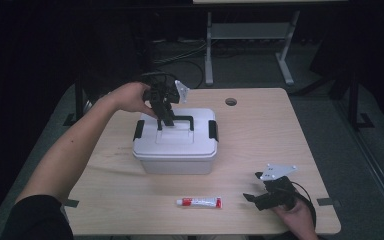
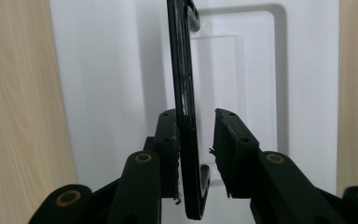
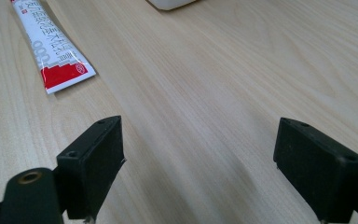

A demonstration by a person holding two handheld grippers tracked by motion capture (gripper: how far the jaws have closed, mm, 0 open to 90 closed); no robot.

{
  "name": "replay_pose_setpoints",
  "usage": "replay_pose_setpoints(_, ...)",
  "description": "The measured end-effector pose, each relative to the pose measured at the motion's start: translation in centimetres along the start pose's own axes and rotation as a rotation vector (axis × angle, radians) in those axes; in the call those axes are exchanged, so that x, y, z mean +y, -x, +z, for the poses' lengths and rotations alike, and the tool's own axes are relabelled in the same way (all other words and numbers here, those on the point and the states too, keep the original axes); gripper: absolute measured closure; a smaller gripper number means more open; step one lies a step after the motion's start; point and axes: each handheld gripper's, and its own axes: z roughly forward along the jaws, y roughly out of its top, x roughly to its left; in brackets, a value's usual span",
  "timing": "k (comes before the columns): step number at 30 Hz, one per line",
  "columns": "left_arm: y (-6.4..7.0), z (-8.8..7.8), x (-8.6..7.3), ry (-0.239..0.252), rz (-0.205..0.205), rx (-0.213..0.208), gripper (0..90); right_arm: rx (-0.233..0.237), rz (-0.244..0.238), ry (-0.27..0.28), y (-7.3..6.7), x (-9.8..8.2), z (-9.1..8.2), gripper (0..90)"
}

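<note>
A white lidded box (image 1: 175, 150) with a black carry handle (image 1: 180, 119) stands mid-table. My left gripper (image 1: 166, 120) reaches down onto its lid from behind. In the left gripper view the handle (image 2: 184, 70) stands upright between the jaws of my left gripper (image 2: 196, 115); it lies against the left pad, with a gap to the right pad, above the white lid (image 2: 107, 93). My right gripper (image 1: 251, 186) rests near the front right edge, open wide with nothing in it (image 3: 199, 126). A white and red tube (image 1: 199, 202) lies flat to its left (image 3: 51, 46).
Black latches (image 1: 213, 130) sit on both ends of the box. A round cable hole (image 1: 231, 101) is at the table's far side. A corner of the box (image 3: 170, 3) shows ahead of the right gripper. Bare wood lies between tube and box. A metal frame (image 1: 210, 45) stands beyond the table.
</note>
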Motion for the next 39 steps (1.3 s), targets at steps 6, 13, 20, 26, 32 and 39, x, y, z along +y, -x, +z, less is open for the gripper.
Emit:
replay_pose_setpoints(6, 0.1, 0.1, 0.0, -0.003, 0.008, -0.008, 79.9, 0.003, 0.0, 0.0, 0.0, 0.0, 0.1, 15.4)
replay_pose_setpoints(13, 0.0, 0.0, 0.1, -0.004, -0.004, -0.019, 82.0, 0.005, -0.001, -0.001, 0.0, 0.0, 0.1, 15.4)
replay_pose_setpoints(20, -0.2, 0.0, 0.1, -0.007, -0.03, -0.03, 83.0, 0.007, -0.002, -0.005, 0.0, 0.0, 0.1, 15.4)
replay_pose_setpoints(26, 0.1, -0.2, 0.0, -0.008, -0.038, -0.004, 83.9, 0.008, 0.001, -0.003, -0.1, 0.0, 0.1, 15.4)
replay_pose_setpoints(32, 0.2, -0.7, -0.1, 0.014, -0.048, 0.007, 84.2, 0.007, 0.0, -0.004, -0.1, 0.0, 0.1, 15.4)
replay_pose_setpoints(39, 0.4, -1.6, -0.5, 0.044, -0.057, 0.012, 84.3, 0.006, -0.001, -0.01, -0.1, 0.0, 0.2, 15.4)
